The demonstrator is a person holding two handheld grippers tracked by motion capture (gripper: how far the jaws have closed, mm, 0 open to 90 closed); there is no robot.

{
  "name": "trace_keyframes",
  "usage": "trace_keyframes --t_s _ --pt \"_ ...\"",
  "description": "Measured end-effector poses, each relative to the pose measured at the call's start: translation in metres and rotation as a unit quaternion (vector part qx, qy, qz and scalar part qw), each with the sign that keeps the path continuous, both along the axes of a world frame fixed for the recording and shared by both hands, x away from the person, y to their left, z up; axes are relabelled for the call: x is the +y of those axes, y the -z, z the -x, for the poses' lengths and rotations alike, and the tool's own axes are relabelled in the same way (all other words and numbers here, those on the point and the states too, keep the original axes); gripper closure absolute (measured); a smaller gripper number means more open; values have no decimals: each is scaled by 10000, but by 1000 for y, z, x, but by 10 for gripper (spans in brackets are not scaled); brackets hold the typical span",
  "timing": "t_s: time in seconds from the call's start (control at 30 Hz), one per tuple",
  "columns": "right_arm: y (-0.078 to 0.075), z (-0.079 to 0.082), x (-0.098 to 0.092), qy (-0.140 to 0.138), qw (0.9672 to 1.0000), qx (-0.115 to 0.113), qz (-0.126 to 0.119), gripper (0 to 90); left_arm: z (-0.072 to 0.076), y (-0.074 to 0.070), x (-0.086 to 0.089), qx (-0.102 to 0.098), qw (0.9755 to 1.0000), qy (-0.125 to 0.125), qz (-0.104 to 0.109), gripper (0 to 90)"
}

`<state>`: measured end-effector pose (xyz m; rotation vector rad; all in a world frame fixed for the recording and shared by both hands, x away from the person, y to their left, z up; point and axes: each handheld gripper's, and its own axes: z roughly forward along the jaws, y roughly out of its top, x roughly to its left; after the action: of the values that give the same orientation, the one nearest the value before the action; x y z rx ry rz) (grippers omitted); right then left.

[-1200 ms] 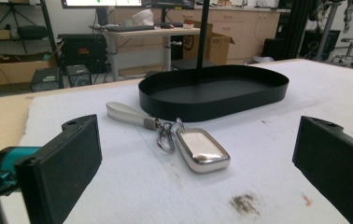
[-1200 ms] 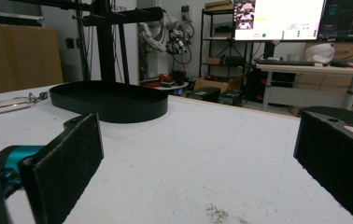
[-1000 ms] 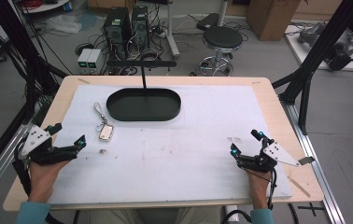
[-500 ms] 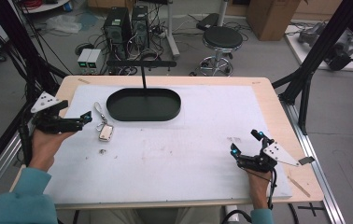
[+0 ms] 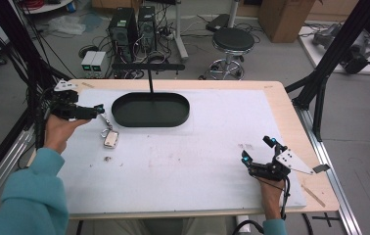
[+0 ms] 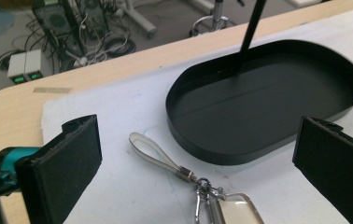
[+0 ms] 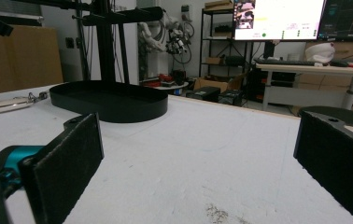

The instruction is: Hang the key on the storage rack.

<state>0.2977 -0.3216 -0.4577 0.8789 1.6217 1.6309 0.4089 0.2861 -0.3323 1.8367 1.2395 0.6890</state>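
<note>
My right tongs (image 5: 256, 151) sit low on the worktop (image 5: 207, 161), close to me, on the right side. They are wide open and hold nothing. In the right gripper view I see the two black jaws far apart, with bare white worktop between them.

My left tongs (image 5: 98, 109) are farther out, on the left side, up in the air a little. They are wide open too, with nothing in them. They point at the key fob (image 5: 110, 138), which lies flat on the white worktop just in front of the tips. The tongs do not touch it.

In the left gripper view the key fob (image 6: 233, 210) is at the bottom, between my two open jaws. A metal ring joins it to a thin loop strap (image 6: 153, 151). The strap lies flat and reaches toward the left end of the black tray (image 6: 268, 100).

The black tray (image 5: 150, 108) is a long oval with a low wall. It is near the key fob but does not touch it. A thin black pole (image 5: 150, 81) stands up at the back of the tray.

Past the worktop there is a round black stool (image 5: 233, 39) on the floor.
</note>
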Motion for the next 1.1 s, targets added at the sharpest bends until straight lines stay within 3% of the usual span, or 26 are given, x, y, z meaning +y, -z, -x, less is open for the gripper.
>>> trace_keyframes --t_s 0.27,0.53,0.77,0.93,1.1 --pt "0 0 0 4 10000 4 0 7 -27 3 -8 458 9989 -57 -113 17" --pt "0 0 0 3 10000 0 8 7 -45 15 -9 787 9966 -225 -50 18" --pt "0 0 0 2 10000 0 8 7 -56 28 -6 1086 9935 -318 85 18" --pt "0 0 0 4 10000 7 -11 7 -62 37 -6 1296 9910 -345 29 19" --pt "0 0 0 9 10000 5 -7 7 -67 45 -6 1459 9884 -417 12 74"
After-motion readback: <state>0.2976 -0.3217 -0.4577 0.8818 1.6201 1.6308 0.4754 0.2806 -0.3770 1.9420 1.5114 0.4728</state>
